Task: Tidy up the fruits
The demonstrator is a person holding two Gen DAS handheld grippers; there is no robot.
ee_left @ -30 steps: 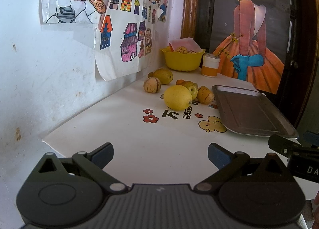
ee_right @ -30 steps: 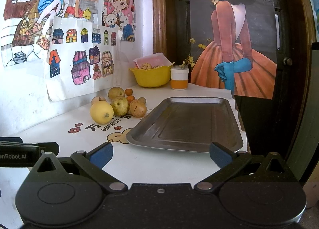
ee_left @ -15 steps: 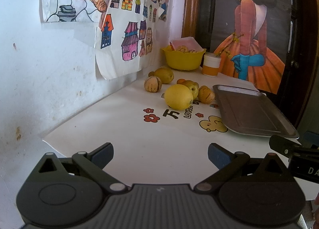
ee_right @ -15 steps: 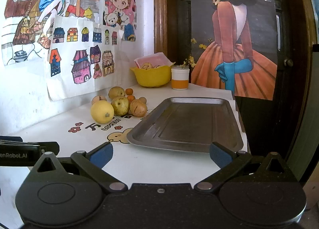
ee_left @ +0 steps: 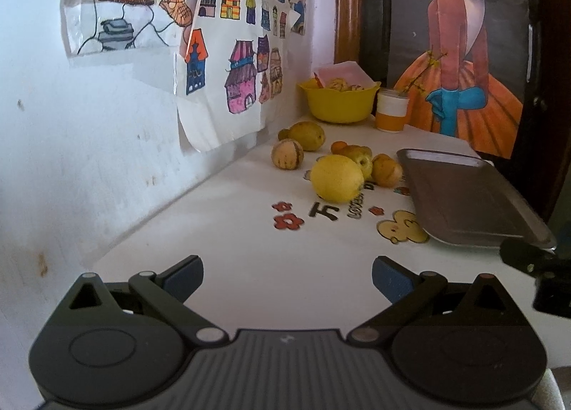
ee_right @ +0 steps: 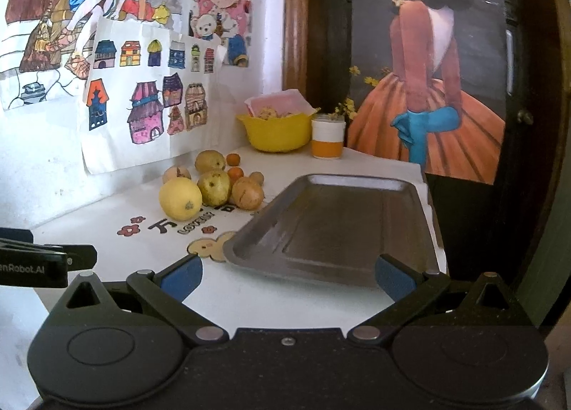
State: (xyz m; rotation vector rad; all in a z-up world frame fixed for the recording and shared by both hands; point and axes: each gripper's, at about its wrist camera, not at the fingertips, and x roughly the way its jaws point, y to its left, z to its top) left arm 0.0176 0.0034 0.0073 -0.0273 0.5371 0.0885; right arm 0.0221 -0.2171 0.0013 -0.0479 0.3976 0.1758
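Left wrist view | left tongs (ee_left: 287, 274) released, empty | right tongs (ee_right: 288, 273) released | lemon (ee_left: 337, 178) at 12 o'clock on counter (ee_left: 228, 231), tray (ee_left: 460, 196) at 2 | approach low, straddle lemon's middle.

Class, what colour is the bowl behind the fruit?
Yellow bowl, clearest in the right wrist view.

Your fruits (ee_right: 214, 185) cluster on the table (ee_right: 271, 303) left of the tray (ee_right: 339, 228); behind them sit the bowl (ee_right: 276, 133) and cup (ee_right: 327, 138).
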